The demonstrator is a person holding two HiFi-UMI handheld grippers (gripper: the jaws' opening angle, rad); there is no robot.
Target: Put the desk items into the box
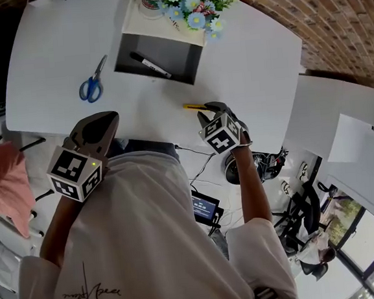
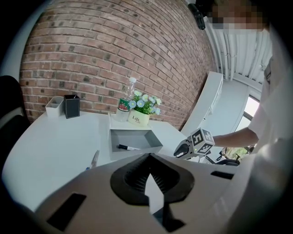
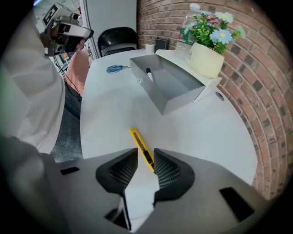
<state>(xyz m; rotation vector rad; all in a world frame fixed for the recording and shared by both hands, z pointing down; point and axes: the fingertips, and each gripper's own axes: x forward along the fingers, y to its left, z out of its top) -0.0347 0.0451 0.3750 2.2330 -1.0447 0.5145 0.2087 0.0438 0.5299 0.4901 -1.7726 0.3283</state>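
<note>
While the right gripper (image 3: 145, 157) points steeply down at the table (image 3: 206, 137), I see its jaws spread, one on each side of the yellow cutter (image 3: 139, 146). The cutter lies flat on the table between the pads, and neither pad presses on it. It sits on my side of the box (image 3: 183, 101), near the box's front right corner and outside it.

My left gripper (image 2: 149, 157) has its jaws pressed together with nothing between them. It hangs over the table edge on my side of the box, well apart from it and off to the left.

Inside the box, a black marker (image 3: 149, 74) lies on the floor of the tray. Blue-handled scissors (image 1: 93, 82) lie on the table to the left of the box, apart from it.

Behind the box, a pale pot (image 3: 206, 59) of blue and white flowers stands on a white ledge touching the box's back edge, and a clear bottle (image 2: 123, 103) stands just beside the pot. Farther left of the box, near the brick wall, a white cup (image 2: 54, 106) and a black cup (image 2: 71, 106) stand side by side.
</note>
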